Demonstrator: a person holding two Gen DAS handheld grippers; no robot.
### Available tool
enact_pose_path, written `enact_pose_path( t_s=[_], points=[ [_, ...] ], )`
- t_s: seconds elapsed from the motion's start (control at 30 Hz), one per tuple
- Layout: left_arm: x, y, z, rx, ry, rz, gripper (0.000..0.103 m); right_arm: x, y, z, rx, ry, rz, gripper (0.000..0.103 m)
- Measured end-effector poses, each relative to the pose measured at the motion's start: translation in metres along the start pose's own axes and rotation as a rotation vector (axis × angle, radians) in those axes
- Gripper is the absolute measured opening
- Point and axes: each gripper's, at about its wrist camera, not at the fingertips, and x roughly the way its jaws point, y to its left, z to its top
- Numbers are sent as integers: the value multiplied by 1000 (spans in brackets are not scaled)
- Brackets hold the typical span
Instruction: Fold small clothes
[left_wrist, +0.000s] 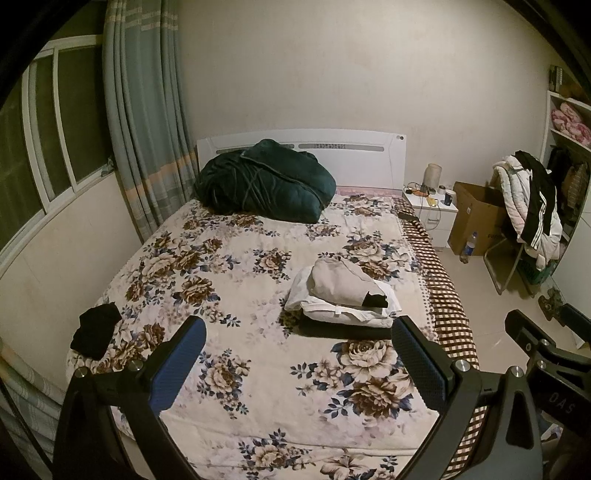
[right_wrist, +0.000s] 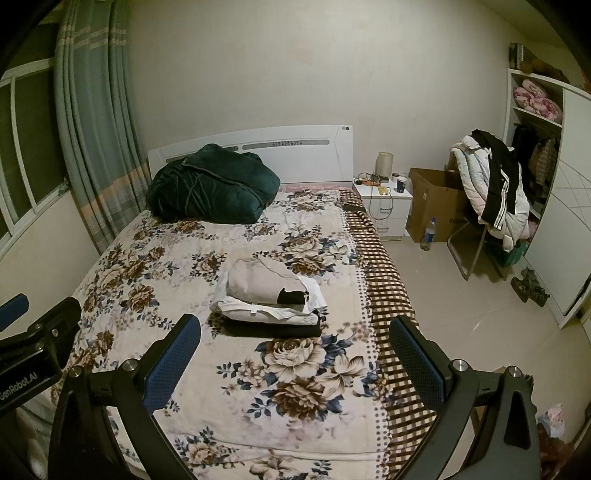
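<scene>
A stack of folded clothes (left_wrist: 341, 295) lies on the floral bedspread (left_wrist: 229, 280) toward the bed's right side: a beige piece on top, white in the middle, black at the bottom. It also shows in the right wrist view (right_wrist: 267, 295). A small black garment (left_wrist: 96, 329) lies near the bed's left front corner. My left gripper (left_wrist: 299, 363) is open and empty, held above the near part of the bed. My right gripper (right_wrist: 295, 363) is open and empty, above the bed's near right part. Both are short of the stack.
A dark green quilt (left_wrist: 264, 182) is bundled at the headboard. A white nightstand (right_wrist: 384, 206), a cardboard box (right_wrist: 432, 206), a bottle (right_wrist: 428, 234) and a chair draped with jackets (right_wrist: 493, 184) stand right of the bed. The curtain (left_wrist: 144, 122) and window are on the left.
</scene>
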Motion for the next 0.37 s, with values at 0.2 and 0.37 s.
enact_pose_path(
  t_s=[0.2,0.37],
  points=[
    [0,0,-1,-1,-1,2,103,-1,0,0,2,0,-2,103],
    [2,5,6,1,-7,2,103,-1,0,0,3,-1,-2,103]
  ],
)
